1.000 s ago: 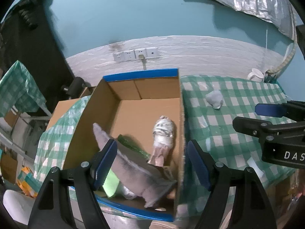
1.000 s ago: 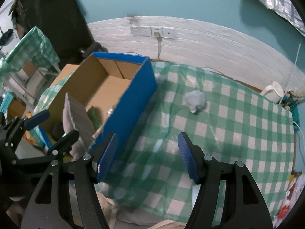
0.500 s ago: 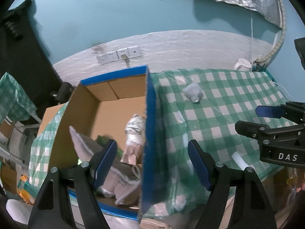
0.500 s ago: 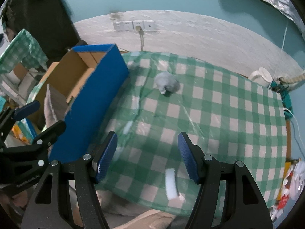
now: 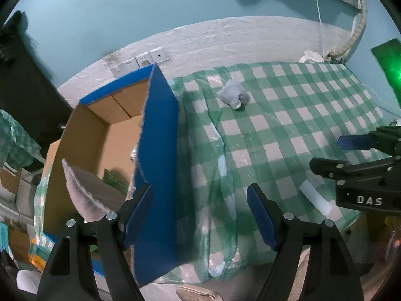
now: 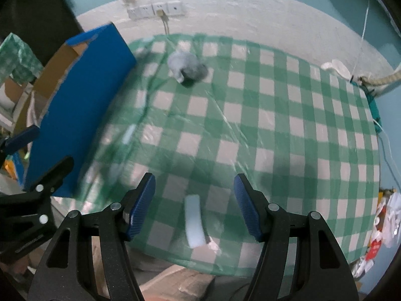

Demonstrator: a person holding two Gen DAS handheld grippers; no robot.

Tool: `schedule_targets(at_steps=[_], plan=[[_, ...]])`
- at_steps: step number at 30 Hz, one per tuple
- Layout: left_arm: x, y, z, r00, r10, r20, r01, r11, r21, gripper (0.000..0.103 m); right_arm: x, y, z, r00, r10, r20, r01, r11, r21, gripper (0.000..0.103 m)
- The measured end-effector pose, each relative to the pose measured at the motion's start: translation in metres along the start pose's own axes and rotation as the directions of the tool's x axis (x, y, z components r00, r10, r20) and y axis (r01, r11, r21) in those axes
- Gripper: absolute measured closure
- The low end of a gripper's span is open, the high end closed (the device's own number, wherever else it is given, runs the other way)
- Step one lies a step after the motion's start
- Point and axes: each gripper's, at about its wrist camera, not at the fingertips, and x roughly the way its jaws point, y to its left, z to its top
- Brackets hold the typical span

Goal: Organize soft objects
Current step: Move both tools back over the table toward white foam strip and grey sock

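A blue-sided cardboard box [image 5: 158,135] [image 6: 82,95] stands at the left of a green-checked table [image 6: 275,130]. Inside it a grey cloth [image 5: 85,190] sticks up beside something green; the rest of its contents are hidden by the wall. A small grey soft toy [image 5: 233,95] [image 6: 186,66] lies on the table near the far edge. A pale blue strip [image 6: 194,220] [image 5: 315,195] lies near the front edge. My left gripper [image 5: 200,213] hangs open over the box's right wall and the table. My right gripper [image 6: 194,205] is open above the strip, apart from it.
Clear plastic film covers the tablecloth and is creased near the box. A white wall with sockets [image 6: 155,10] runs behind. A white jug [image 6: 337,67] and cables [image 6: 376,110] sit at the far right corner. Boxes and another checked cloth [image 5: 15,140] are left of the box.
Both grippers moved right and lower, away from the box and toward the table. The box interior slid out of the left view. The pale strip came between the right gripper's fingers in the picture.
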Motion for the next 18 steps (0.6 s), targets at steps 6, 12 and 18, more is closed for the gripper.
schedule_targets(at_steps=[6, 12, 18], plan=[[0.012, -0.013, -0.005, 0.999, -0.015, -0.028, 0.015, 1.0, 0.012, 0.025, 0.027, -0.006, -0.014, 0.997, 0.018, -0.071, -0.016, 0.999, 0.028, 0.037], [0.02, -0.028, -0.013, 1.0, 0.002, -0.027, 0.0, 0.998, 0.066, 0.025, 0.046, -0.003, -0.026, 0.992, 0.005, -0.123, -0.006, 1.0, -0.001, 0.037], [0.033, -0.031, -0.018, 0.998, -0.002, -0.07, 0.007, 0.998, 0.066, 0.025, 0.058, -0.002, -0.036, 0.988, -0.006, -0.154, 0.003, 1.0, -0.022, 0.048]])
